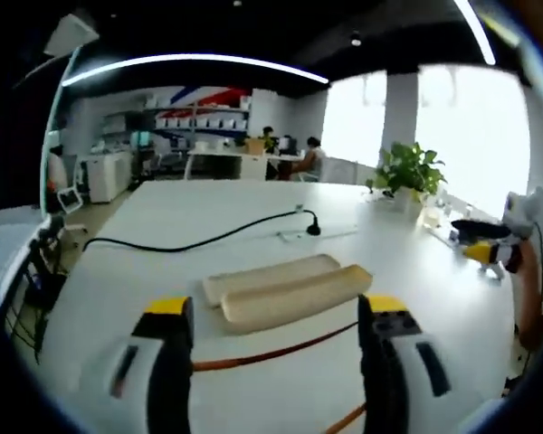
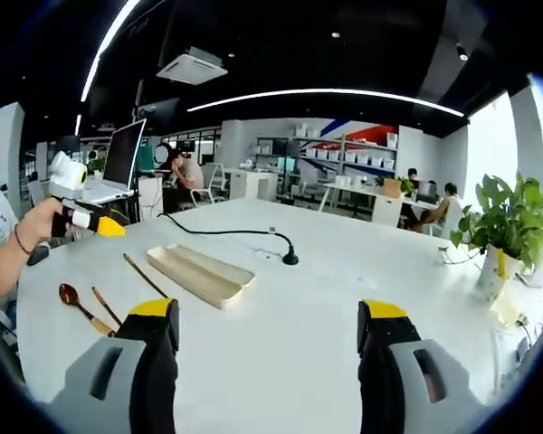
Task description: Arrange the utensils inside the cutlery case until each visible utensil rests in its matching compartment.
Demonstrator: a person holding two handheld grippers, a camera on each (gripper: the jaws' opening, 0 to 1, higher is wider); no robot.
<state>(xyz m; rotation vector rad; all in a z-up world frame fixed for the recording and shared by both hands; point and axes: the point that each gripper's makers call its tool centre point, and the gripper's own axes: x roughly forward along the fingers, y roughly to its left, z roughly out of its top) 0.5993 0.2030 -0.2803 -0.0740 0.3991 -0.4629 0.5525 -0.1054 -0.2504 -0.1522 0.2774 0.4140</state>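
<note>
In the left gripper view, the left hand-held gripper point(image 1: 276, 330) is hovering low over the white counter point(image 1: 163, 280) with its two yellow-tipped jaws standing wide apart and gripping nothing. Just beyond the jaws, the beige cutlery case point(image 1: 285, 289) is lying open in two long halves that are touching side by side. Two brown chopsticks point(image 1: 271, 353) are lying on the counter between the jaws, nearer the camera than the case. A black cable point(image 1: 199, 240) is trailing across the counter behind the case. At the right edge, the right hand-held gripper point(image 1: 484, 249) is coming into sight, and whether it is released or clenched cannot be told here. A potted plant point(image 1: 407, 172) is standing at the far right of the counter.

In the right gripper view, the right hand-held gripper point(image 2: 267, 330) is hanging above the counter, its jaws spread and empty. The cutlery case is lying to the left ahead of it, with one chopstick just beside it. A brown spoon point(image 2: 77, 306) and another chopstick are resting near the left edge. A person's hand point(image 2: 45, 221) is holding the left hand-held gripper above them.
</note>
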